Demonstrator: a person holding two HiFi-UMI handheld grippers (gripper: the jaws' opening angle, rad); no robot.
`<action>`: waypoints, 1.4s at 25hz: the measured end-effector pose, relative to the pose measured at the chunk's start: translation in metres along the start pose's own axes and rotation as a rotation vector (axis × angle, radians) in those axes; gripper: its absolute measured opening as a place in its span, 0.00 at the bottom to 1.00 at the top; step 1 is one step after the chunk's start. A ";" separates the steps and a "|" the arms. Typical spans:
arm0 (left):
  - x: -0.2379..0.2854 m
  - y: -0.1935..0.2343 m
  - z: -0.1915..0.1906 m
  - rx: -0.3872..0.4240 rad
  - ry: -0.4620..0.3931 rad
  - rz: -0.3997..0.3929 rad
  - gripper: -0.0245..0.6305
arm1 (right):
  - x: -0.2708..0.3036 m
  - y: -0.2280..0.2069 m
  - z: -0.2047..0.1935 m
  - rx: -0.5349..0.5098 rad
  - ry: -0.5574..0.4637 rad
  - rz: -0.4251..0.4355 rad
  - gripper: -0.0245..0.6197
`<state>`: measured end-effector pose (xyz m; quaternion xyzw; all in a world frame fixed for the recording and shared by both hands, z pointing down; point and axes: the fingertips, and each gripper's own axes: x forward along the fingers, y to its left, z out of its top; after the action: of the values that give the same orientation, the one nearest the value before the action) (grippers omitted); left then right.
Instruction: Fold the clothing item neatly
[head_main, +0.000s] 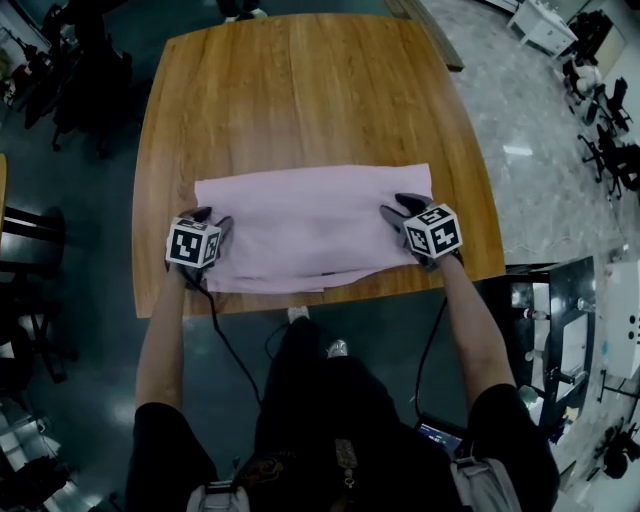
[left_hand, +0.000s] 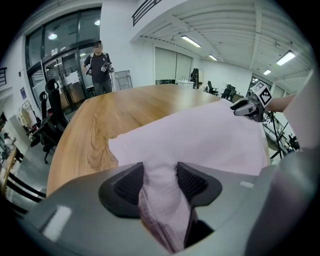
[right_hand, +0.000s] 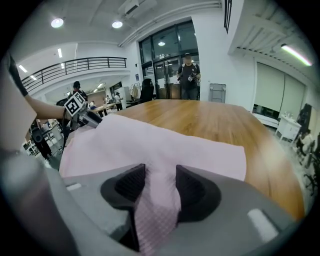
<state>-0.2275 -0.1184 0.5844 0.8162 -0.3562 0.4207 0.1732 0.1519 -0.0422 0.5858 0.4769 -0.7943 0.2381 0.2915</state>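
Side ends of the pink garment (head_main: 310, 230) vanish inside the left gripper (head_main: 213, 221) and right gripper (head_main: 396, 208), both clamped on it. It lies flat mid-frame, rectangular.

Your left gripper (head_main: 212, 218) is at the near left and your right gripper (head_main: 398, 206) at the near right, well apart, each angled forward and down. Both your forearms, left (head_main: 163, 335) and right (head_main: 472, 325), are bare, extended forward and slightly spread outward from your body. Left gripper view: the jaws stand a short way apart with a bunched fold of the pink cloth (head_main: 310, 230) filling the gap and touching both pads. Right gripper view: same condition, with the cloth gathered between both pads. The marker cubes on both grippers face upward toward your head.
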 end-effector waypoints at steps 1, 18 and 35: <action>0.003 0.004 0.005 0.002 -0.001 0.004 0.38 | 0.003 -0.004 0.004 0.000 0.000 -0.005 0.34; -0.062 0.000 0.027 -0.081 -0.192 0.032 0.41 | -0.046 0.015 0.057 0.046 -0.216 0.051 0.34; -0.236 -0.204 0.042 -0.070 -0.652 0.055 0.05 | -0.213 0.186 0.056 0.034 -0.544 0.087 0.04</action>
<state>-0.1475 0.0999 0.3721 0.8915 -0.4292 0.1291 0.0666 0.0515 0.1330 0.3799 0.4938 -0.8589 0.1268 0.0489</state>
